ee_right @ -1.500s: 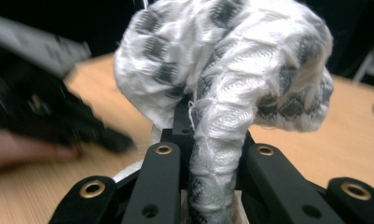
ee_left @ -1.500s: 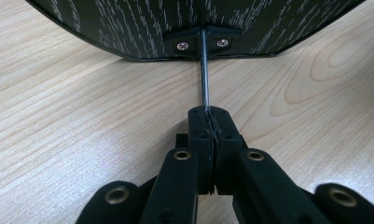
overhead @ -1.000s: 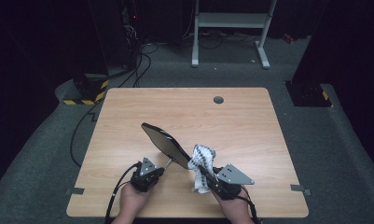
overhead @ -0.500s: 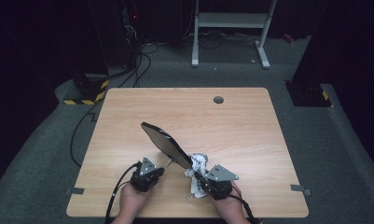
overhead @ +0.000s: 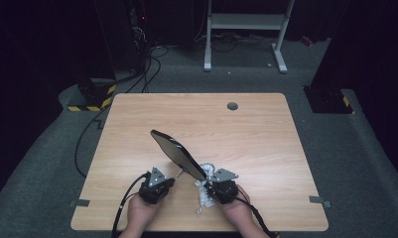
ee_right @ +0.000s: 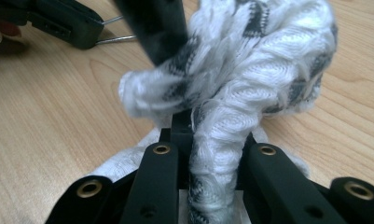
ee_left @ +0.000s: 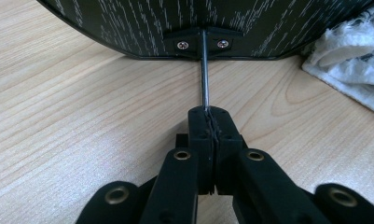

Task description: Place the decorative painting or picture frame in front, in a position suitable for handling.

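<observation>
Jaws of my left gripper (ee_left: 208, 122) are pressing together on the thin metal rod (ee_left: 204, 74) of a black oval mirror-like panel (overhead: 177, 153), which is tilting above the pale wooden bench (overhead: 256, 129). My right gripper (ee_right: 208, 140) is pinching a bunched white-and-grey knitted cloth (ee_right: 250, 65) that is touching the panel's lower edge.

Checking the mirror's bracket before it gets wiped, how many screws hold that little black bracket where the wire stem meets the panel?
2. In the left gripper view, one screw sits left of the wire stem and the other screw right of it, both on the black bracket. Others may be hidden.
</observation>
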A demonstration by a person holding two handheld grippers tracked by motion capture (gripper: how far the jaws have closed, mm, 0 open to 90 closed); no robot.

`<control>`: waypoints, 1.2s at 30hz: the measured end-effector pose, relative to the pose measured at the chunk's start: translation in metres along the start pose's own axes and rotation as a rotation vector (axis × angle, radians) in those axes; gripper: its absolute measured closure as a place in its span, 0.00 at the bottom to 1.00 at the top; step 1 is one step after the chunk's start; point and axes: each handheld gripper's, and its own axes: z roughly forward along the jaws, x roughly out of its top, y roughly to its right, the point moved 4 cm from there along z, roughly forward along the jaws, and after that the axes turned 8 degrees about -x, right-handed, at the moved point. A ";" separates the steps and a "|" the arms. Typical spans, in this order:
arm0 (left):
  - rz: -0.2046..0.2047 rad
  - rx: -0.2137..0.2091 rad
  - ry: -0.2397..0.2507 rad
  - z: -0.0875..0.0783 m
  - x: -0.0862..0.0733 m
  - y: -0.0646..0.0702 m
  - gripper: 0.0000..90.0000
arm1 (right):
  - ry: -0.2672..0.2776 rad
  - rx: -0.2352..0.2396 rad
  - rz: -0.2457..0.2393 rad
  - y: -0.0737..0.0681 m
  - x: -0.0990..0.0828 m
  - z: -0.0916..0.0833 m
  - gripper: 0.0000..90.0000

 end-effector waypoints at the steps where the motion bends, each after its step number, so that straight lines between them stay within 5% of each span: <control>1: 0.000 0.000 0.000 0.000 0.000 0.000 0.98 | 0.002 0.000 -0.002 0.000 0.000 0.000 0.88; 7: 0.002 0.002 -0.001 0.000 0.000 0.000 0.98 | 0.055 0.000 0.026 0.002 0.003 -0.014 0.87; 14: 0.001 0.000 0.000 0.000 0.000 0.000 0.98 | 0.182 0.002 0.051 0.006 0.012 -0.050 0.87; 22: -0.001 -0.001 0.001 0.000 0.000 0.000 0.98 | 0.303 0.006 0.053 0.006 0.038 -0.082 0.87; 36: -0.001 0.001 0.001 0.000 0.000 0.000 0.98 | 0.423 0.017 -0.003 -0.008 0.103 -0.100 0.86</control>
